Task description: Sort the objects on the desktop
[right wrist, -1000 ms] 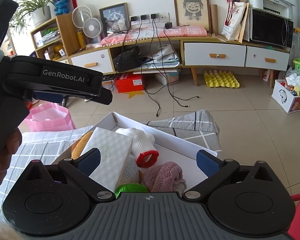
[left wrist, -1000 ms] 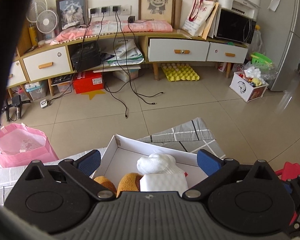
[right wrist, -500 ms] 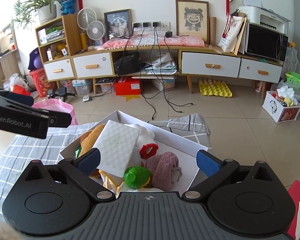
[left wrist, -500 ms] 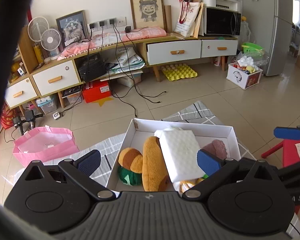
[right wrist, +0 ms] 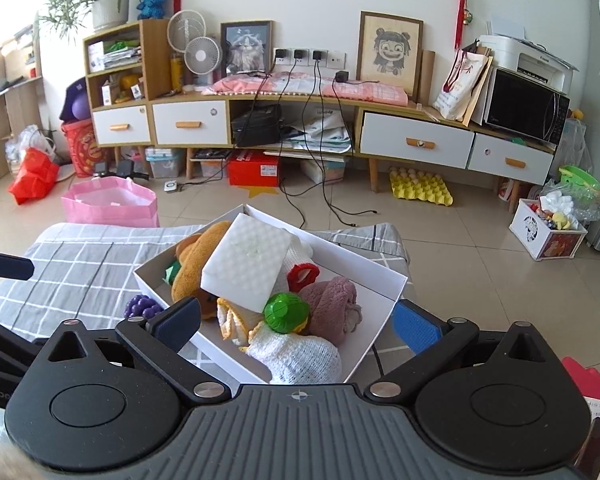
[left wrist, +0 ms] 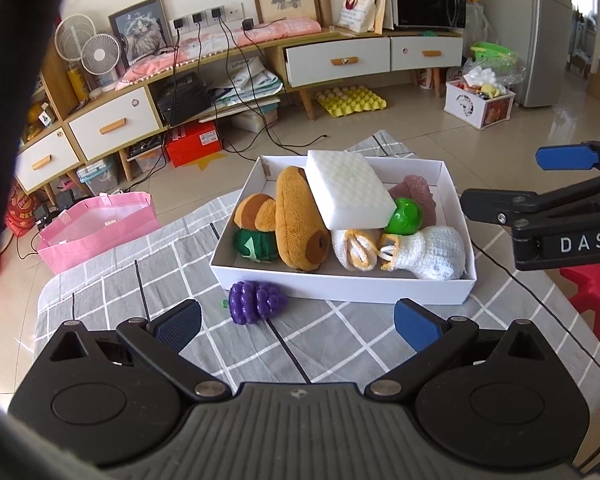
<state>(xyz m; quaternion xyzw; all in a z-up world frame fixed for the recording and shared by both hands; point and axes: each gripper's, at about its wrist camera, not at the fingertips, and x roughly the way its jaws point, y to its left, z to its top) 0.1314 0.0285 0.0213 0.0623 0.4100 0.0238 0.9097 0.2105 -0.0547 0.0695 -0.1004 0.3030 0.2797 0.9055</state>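
Left gripper [left wrist: 296, 326] was spread wide and empty, hovering over the near part of the grey checked tablecloth [left wrist: 140, 280]. Right gripper [right wrist: 296, 322] was likewise wide apart, gripping nothing, poised above the near right corner of the white cardboard box [right wrist: 380, 308].

Only loose item: the purple toy grape bunch [left wrist: 257, 302], on the cloth touching or just beside the box's near wall, toward its left corner. Judged light, rigid moulded plastic, bumpy surface, somewhat slick; it may roll. Best hold looked to be across the widest part of the cluster, not the small green stem at its left. The left gripper sat nearest it.

Box contents, left to right in the left wrist view:
- small brown plush bun [left wrist: 256, 210] above a green plush piece [left wrist: 256, 244], at the left wall
- long brown plush bread [left wrist: 300, 220], lying front to back
- white sponge block [left wrist: 348, 190], resting on top of the pile and tilted, its far end over the far rim; judged very light and compressible, could slide off if bumped
- folded white cloth with yellow edging [left wrist: 358, 254], near wall
- green plastic toy fruit [left wrist: 406, 216]
- mauve rolled towel [left wrist: 414, 192], far right
- white knitted cloth [left wrist: 428, 254], near right corner

The box looked nearly full; soft items would yield under a placed object.
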